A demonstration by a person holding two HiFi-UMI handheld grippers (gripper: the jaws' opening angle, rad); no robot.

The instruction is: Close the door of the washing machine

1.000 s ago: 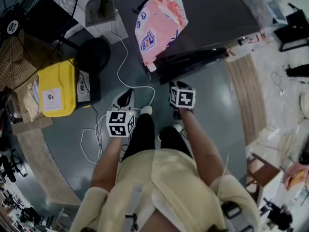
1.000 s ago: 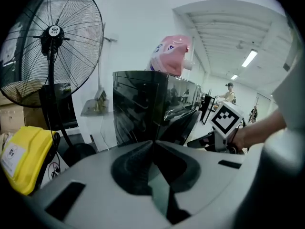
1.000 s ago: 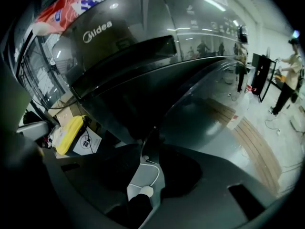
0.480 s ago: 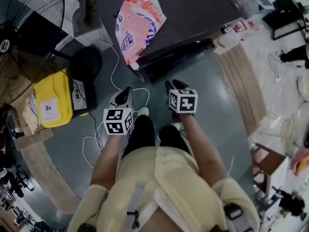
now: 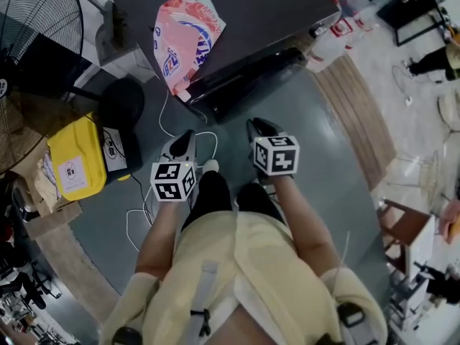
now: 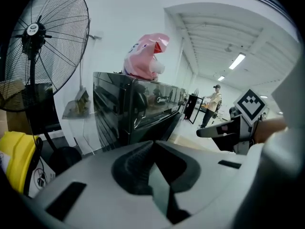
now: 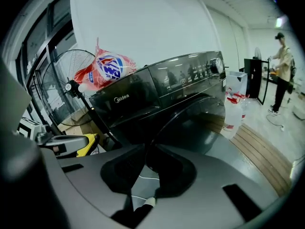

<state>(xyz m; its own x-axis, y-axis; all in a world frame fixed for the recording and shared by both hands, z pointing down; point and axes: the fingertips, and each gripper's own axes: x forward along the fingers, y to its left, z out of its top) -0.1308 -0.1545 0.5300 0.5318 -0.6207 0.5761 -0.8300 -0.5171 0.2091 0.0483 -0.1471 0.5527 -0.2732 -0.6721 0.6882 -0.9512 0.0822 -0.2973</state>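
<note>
The black washing machine [image 5: 251, 13] stands at the top of the head view with a pink detergent bag [image 5: 183, 38] on its lid. Its round door [image 5: 244, 85] hangs open, swung out from the front; it also shows in the right gripper view [image 7: 200, 123]. Both grippers hover over the grey floor, short of the door and touching nothing. The left gripper [image 5: 185, 139] has its jaw tips together and empty. The right gripper [image 5: 257, 129] sits nearest the door; its jaws have just been closing and their tips meet with nothing between them [image 7: 145, 149].
A standing fan [image 5: 36, 20] and a yellow case [image 5: 72, 160] are at the left, with a white cable [image 5: 165, 121] trailing over the floor. Bottles [image 5: 338, 31] stand at the machine's right beside a wooden strip [image 5: 359, 113]. A person [image 7: 281, 70] stands far off.
Both grippers have lifted, the right one more. The head view has swung, so the machine and bag now sit further left. The right jaws look narrower.
</note>
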